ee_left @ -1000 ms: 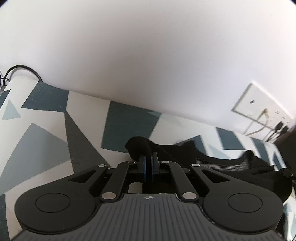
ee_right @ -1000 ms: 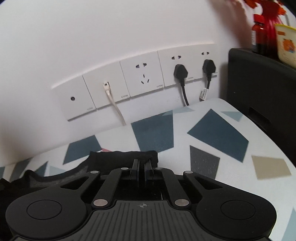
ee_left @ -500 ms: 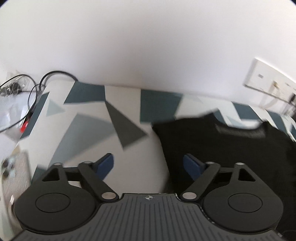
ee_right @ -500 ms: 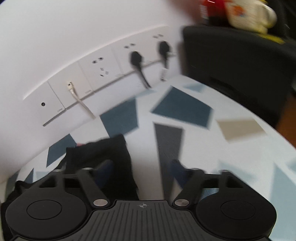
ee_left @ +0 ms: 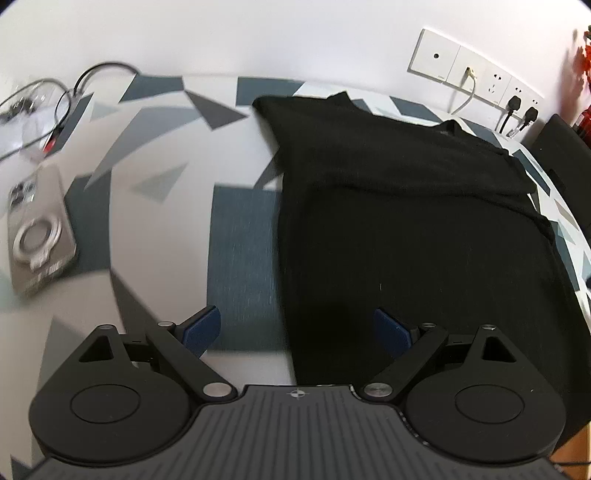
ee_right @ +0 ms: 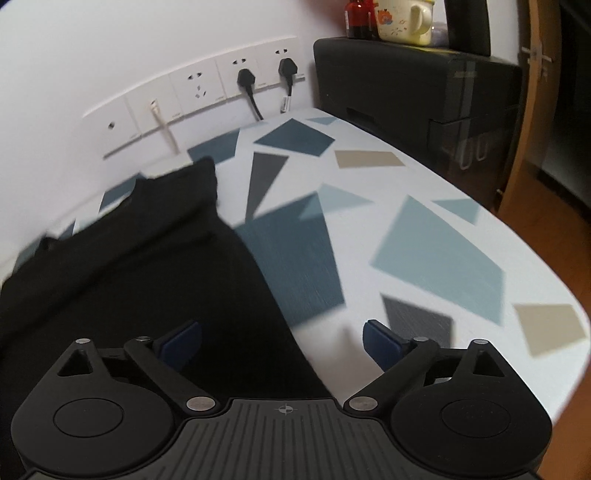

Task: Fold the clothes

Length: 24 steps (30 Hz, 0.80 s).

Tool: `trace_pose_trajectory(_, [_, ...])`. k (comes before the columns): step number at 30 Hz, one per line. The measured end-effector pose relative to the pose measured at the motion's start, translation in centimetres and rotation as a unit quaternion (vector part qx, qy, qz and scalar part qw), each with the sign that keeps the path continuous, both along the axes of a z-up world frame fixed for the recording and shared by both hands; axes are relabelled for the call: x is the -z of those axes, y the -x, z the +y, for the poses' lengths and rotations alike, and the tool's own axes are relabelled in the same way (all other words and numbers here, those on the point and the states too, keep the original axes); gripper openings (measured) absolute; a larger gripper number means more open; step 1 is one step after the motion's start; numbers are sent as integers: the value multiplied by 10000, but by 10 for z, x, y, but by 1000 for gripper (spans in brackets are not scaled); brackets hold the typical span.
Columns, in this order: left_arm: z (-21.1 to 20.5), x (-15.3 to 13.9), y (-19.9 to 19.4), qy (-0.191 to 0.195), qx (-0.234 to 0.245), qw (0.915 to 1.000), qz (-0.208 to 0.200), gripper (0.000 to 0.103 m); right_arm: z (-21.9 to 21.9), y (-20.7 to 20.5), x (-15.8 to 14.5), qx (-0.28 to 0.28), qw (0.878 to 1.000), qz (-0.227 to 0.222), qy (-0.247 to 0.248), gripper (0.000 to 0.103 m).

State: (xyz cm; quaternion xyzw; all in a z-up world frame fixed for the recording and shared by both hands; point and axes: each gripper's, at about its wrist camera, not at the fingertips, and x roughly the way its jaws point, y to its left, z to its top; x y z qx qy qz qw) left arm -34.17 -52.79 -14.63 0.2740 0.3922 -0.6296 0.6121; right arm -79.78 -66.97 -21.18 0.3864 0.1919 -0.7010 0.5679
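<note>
A black garment (ee_left: 406,206) lies spread flat on the table with the geometric-patterned cloth (ee_left: 243,258), its far edge near the wall. My left gripper (ee_left: 297,325) hovers over the garment's near left edge, jaws wide apart and empty, one blue pad (ee_left: 201,326) over the cloth and the other over black fabric. In the right wrist view the garment (ee_right: 147,266) fills the left half. My right gripper (ee_right: 282,341) straddles its right edge with jaws opening. Nothing is pinched between its pads.
A flat grey device with a ring (ee_left: 37,236) and loose cables (ee_left: 74,88) lie at the table's left. Wall sockets with plugs (ee_right: 243,77) line the back. A black cabinet (ee_right: 406,85) holding a mug (ee_right: 402,18) stands at the right. The table's rounded edge (ee_right: 554,369) curves nearby.
Both grippers were shut on the garment's far corners by the wall. They have let go, opened wide and drawn back toward the near side, leaving the garment flat.
</note>
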Motion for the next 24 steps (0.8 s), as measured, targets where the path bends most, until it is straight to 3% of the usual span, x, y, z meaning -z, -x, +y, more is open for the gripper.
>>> trace_pose_trajectory(3, [12,1,5,-86,-13,10000,-33,92,18,-2,3,-262,9992,212,-203,102])
trace_pose_trajectory(9, [29,6,23,-312,-70,9995,-81,99,24,-7,12,-731,9952,333,-565,102])
trace_pose_trajectory(14, [46,8,44,-545,-540,9970,-51,102,12,-9,22,-1309,9853,715,-836,102])
trace_pose_trajectory(17, [54,11,71,-601,-570,9952,-521,103,9,-9,26,-1755,9755,908,-968,102])
trace_pose_trajectory(18, [56,12,81,-599,-531,9944,-696,103,10,-6,27,-1854,9741,883,-942,102])
trace_pose_trajectory(24, [69,11,103,-655,-915,9913,-685,103,13,6,32,-2111,9719,664,-804,102])
